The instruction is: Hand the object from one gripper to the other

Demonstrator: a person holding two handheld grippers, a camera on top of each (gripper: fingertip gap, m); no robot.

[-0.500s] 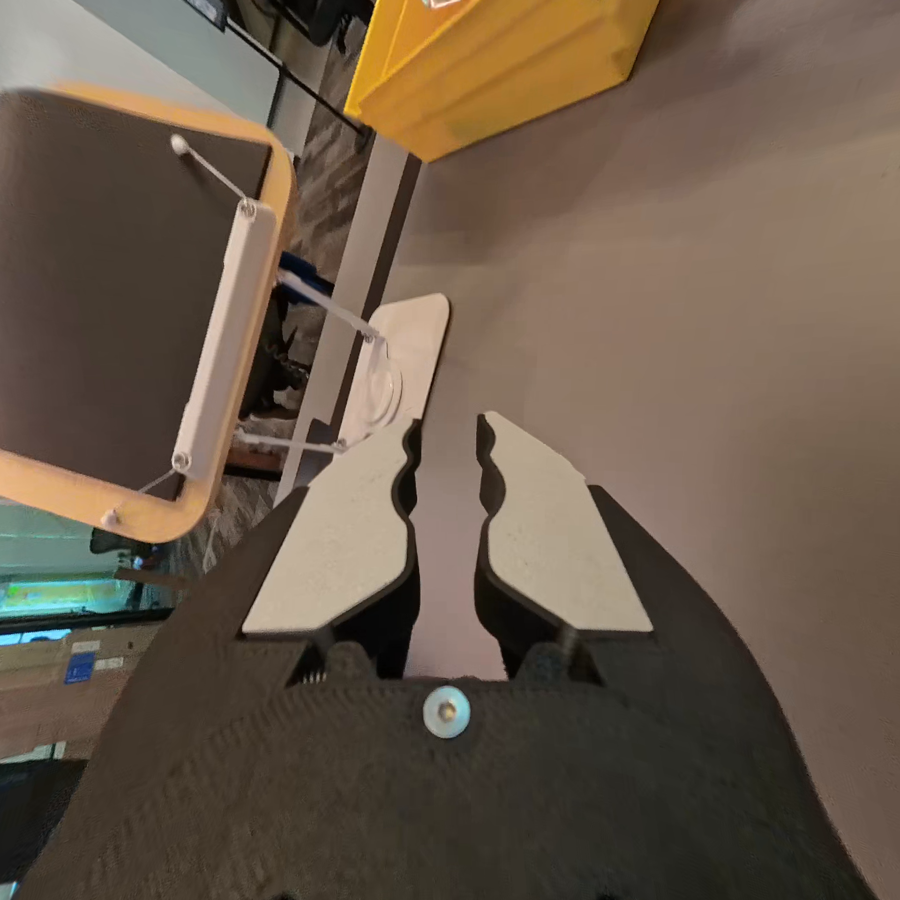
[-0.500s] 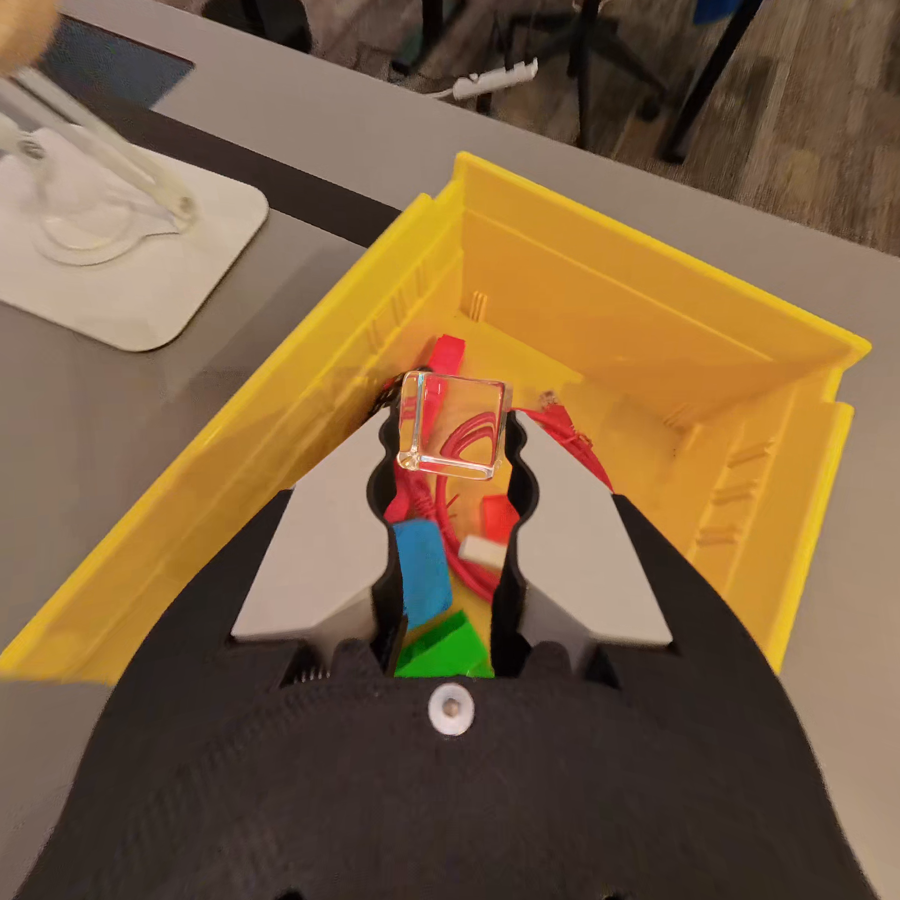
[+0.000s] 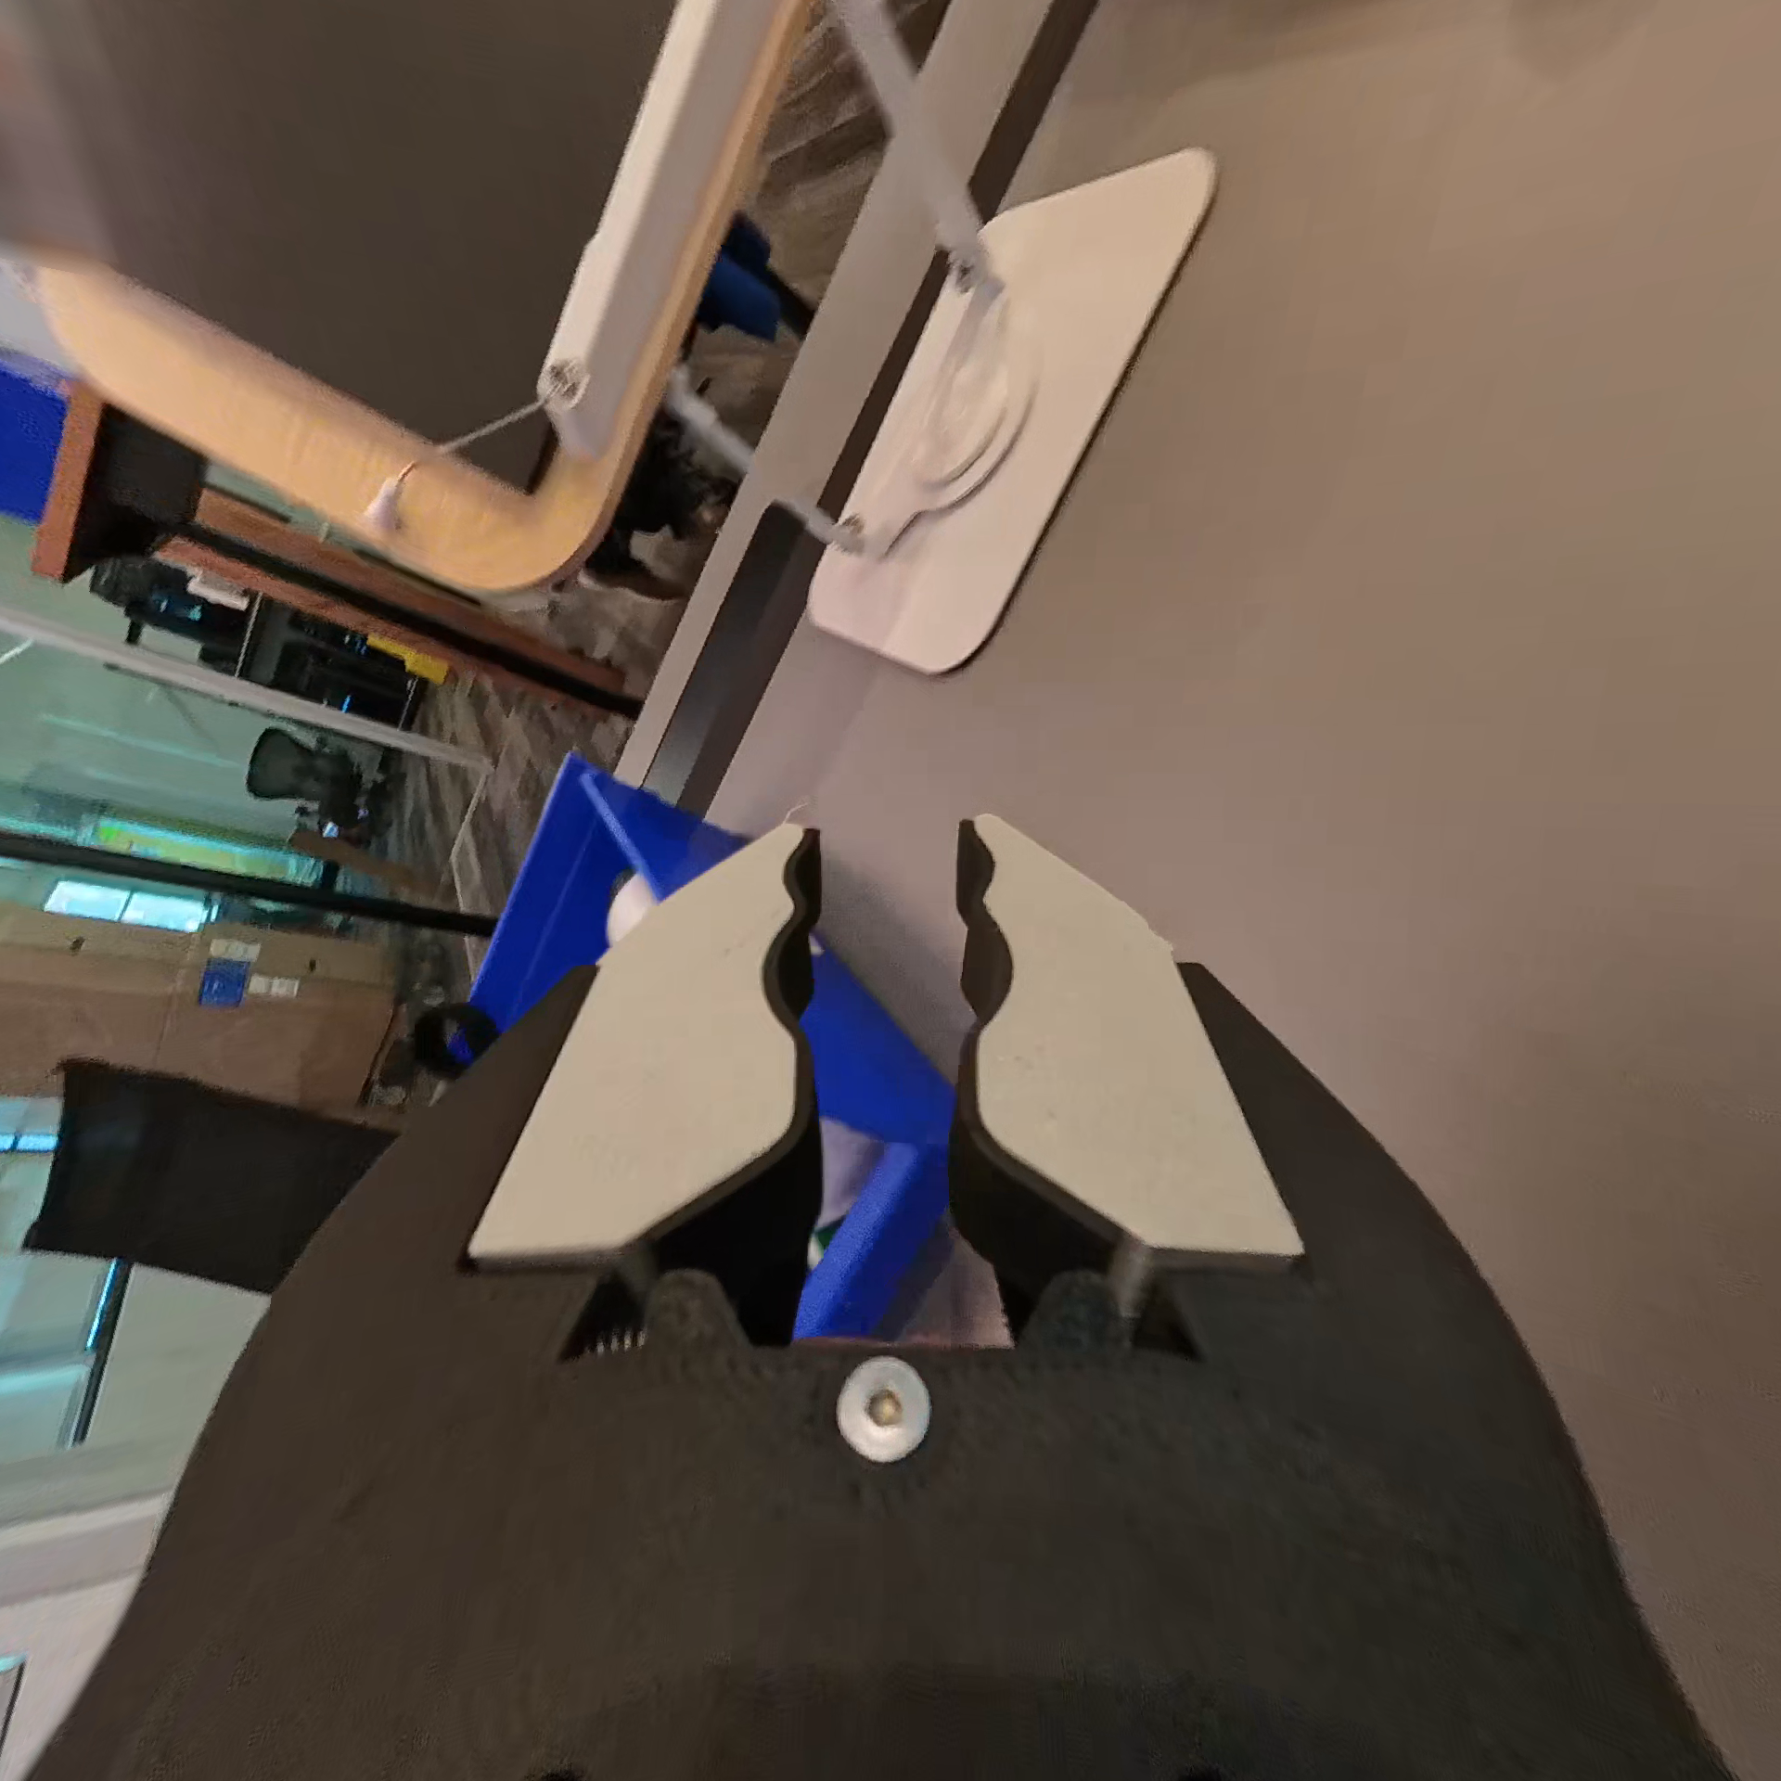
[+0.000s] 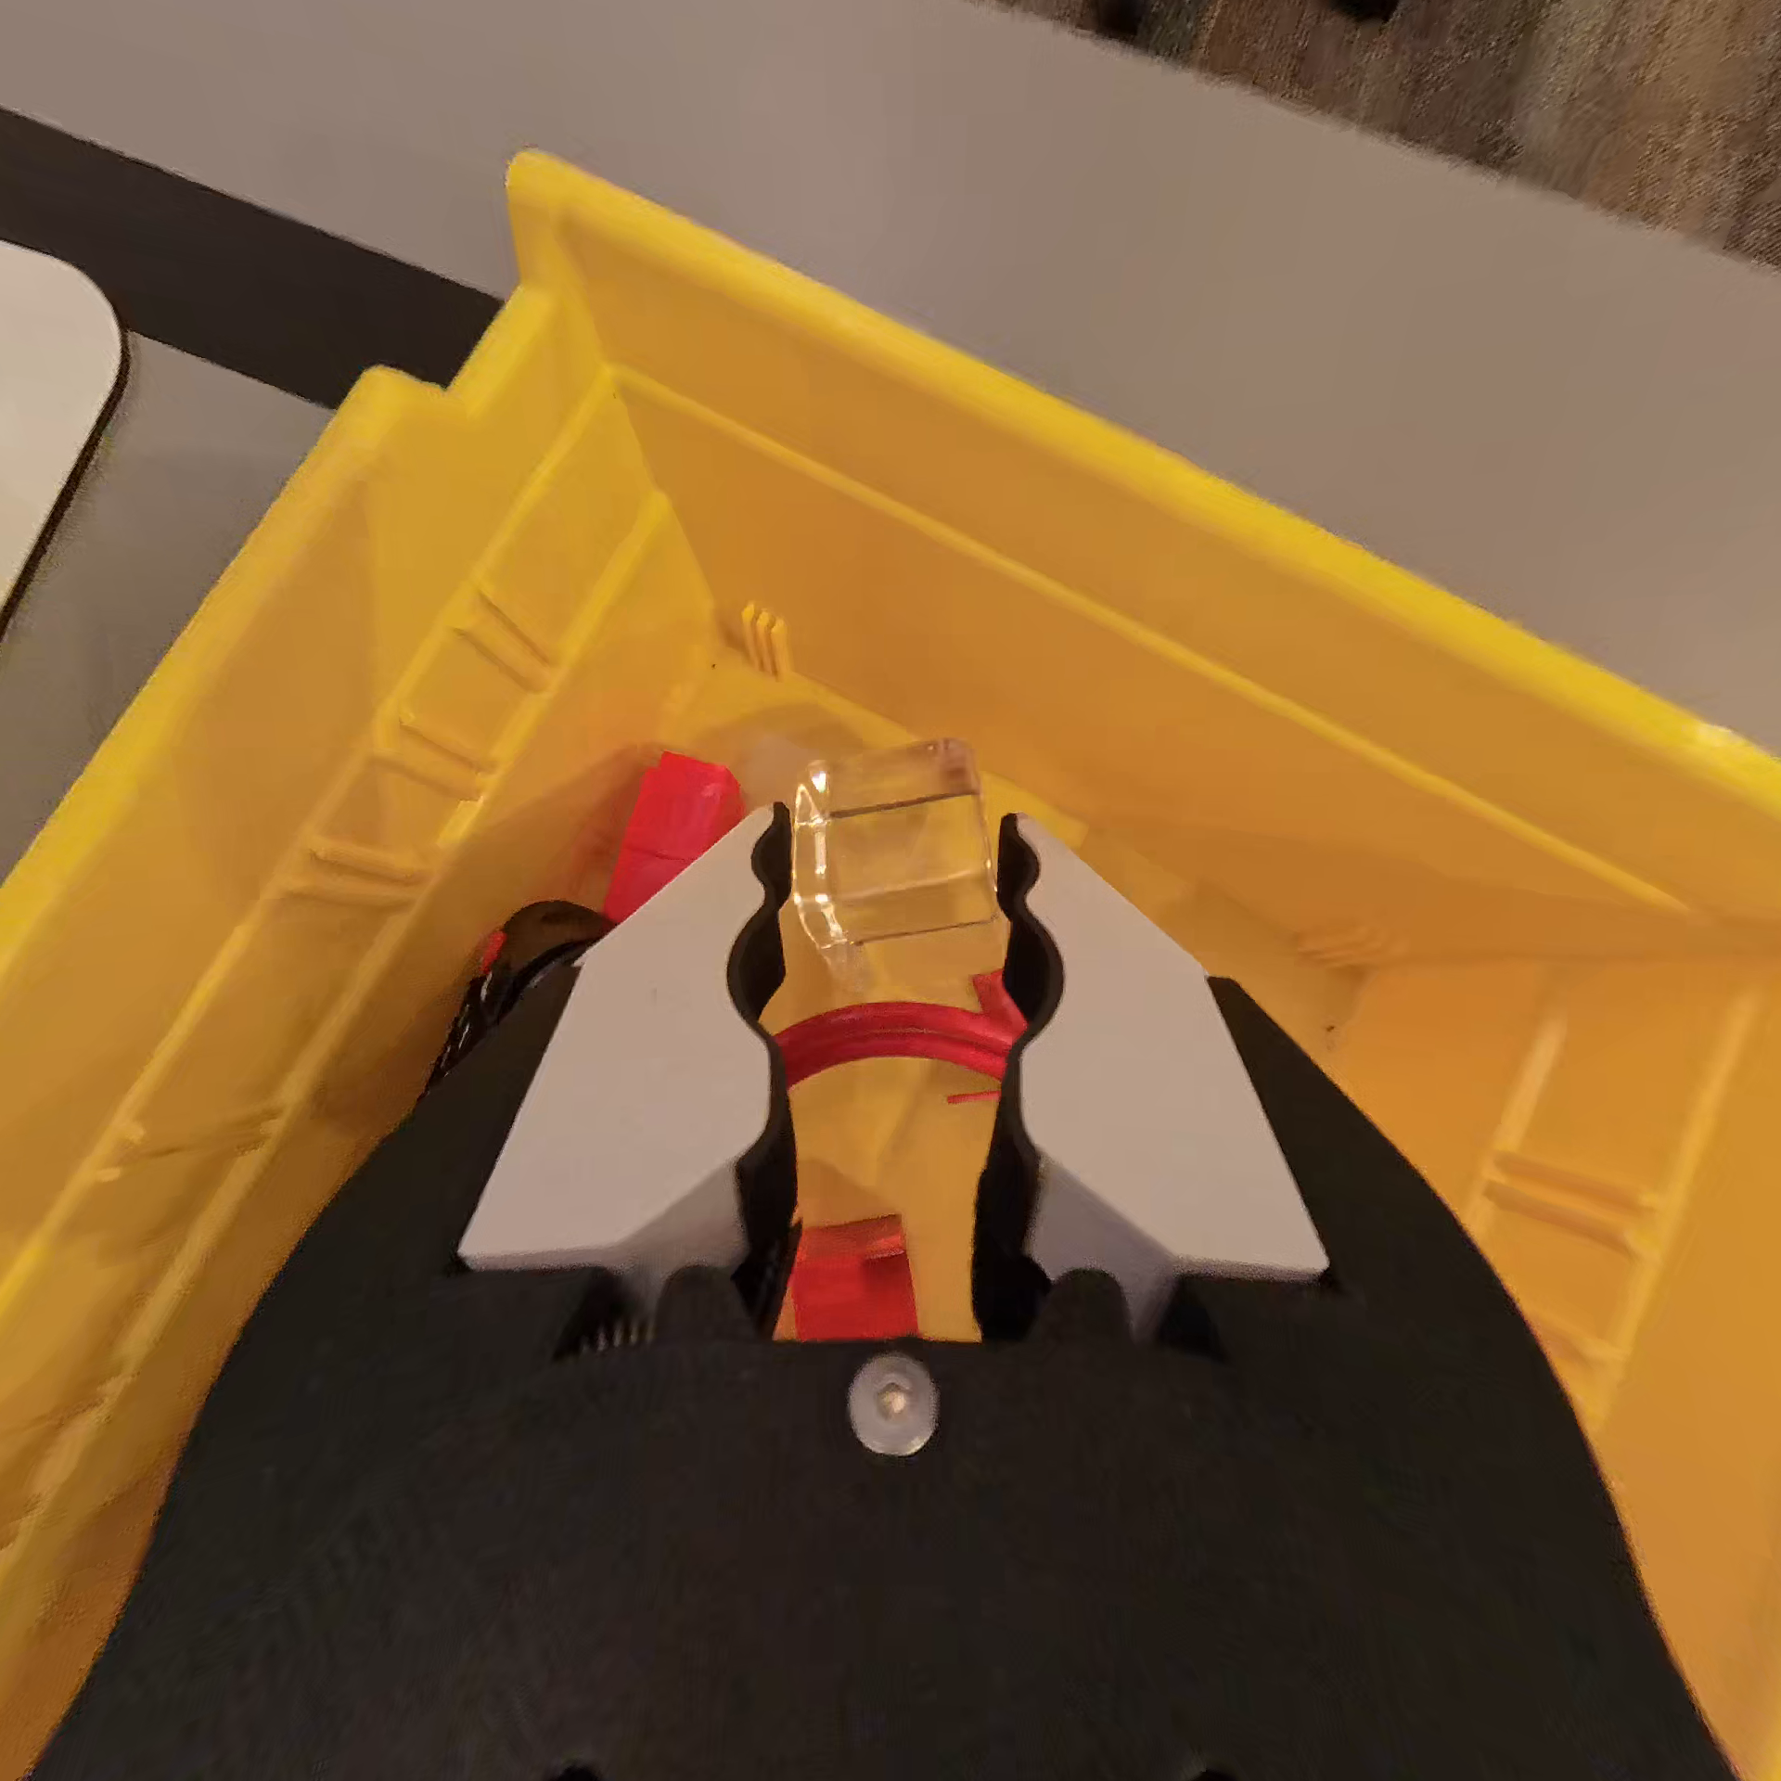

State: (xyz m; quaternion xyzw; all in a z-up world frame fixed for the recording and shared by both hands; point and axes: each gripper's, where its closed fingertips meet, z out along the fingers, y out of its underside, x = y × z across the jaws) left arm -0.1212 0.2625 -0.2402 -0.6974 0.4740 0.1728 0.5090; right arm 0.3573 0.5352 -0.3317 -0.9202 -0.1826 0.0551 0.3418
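Clear cube (image 4: 891,848) sits pinched at the very tips of the right gripper (image 4: 891,838), held above the inside of a yellow bin (image 4: 1060,540). To do the handover well, my read: lift straight out clear of the bin walls, keep the squeeze steady since only the tips hold it, turn the cube's free faces toward the other gripper, release only once that one has closed. Cube looks like smooth see-through plastic or glass with rounded edges, bin colour showing through it; likely slippery. Below it in the bin: a coil of red cable (image 4: 896,1036), a red block (image 4: 675,819), something black (image 4: 525,954) at the left, hard to tell what. Left gripper (image 3: 887,848) has its jaws apart, nothing between them, tilted over the grey counter (image 3: 1446,867), with a blue bin (image 3: 598,867) behind its fingers and a white stand base (image 3: 1002,414) farther off. Neither gripper shows in the other's view.
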